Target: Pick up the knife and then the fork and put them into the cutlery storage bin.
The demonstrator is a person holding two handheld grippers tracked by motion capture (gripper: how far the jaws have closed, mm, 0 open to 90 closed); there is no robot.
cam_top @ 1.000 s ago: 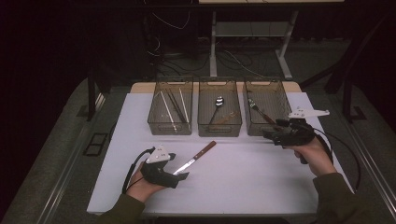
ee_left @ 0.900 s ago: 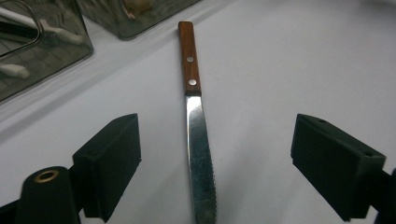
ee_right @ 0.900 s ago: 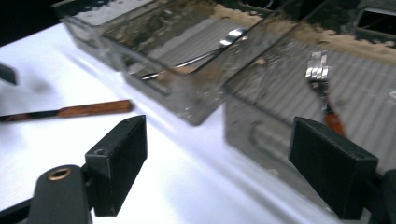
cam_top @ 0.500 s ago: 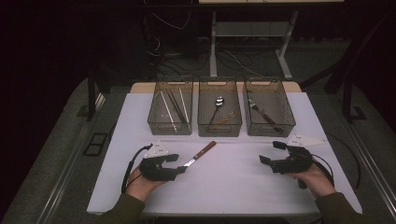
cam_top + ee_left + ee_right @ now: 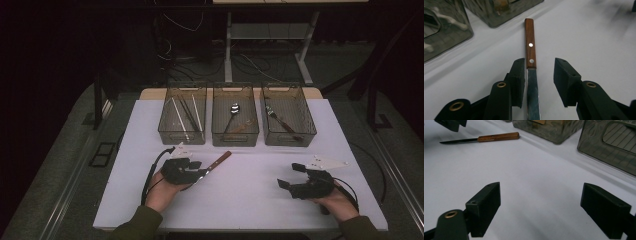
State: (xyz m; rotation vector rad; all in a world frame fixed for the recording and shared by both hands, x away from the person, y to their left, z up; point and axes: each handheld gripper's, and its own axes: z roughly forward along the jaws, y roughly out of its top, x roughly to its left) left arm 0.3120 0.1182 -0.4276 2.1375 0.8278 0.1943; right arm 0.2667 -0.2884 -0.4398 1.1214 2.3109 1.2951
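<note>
The knife point(image 5: 530, 72) lies flat on the white surface point(image 5: 250, 200), in front of the three bins, toward the left side. Its long line runs straight out from the left claw point(image 5: 537, 82). The blade is the near end and sits between the two jaws. The brown handle is the far end and points away, toward the middle bin point(image 5: 235, 116).

The left claw has just been closing in on the blade. In the left gripper view one jaw looks like it sits right against the blade. The other jaw is apart from it, with a gap of white surface showing. So the claw is not yet grasping the knife. It is partly closed around it.

The right claw point(image 5: 541, 212) is spread wide and has nothing in it. It hovers low over bare surface on the right side, well apart from the knife. In its own view the knife lies far off, sideways across the top.

So the left hand point(image 5: 162, 192) is the near one. I think the squeeze should come across the thin blade, not along it.
</note>
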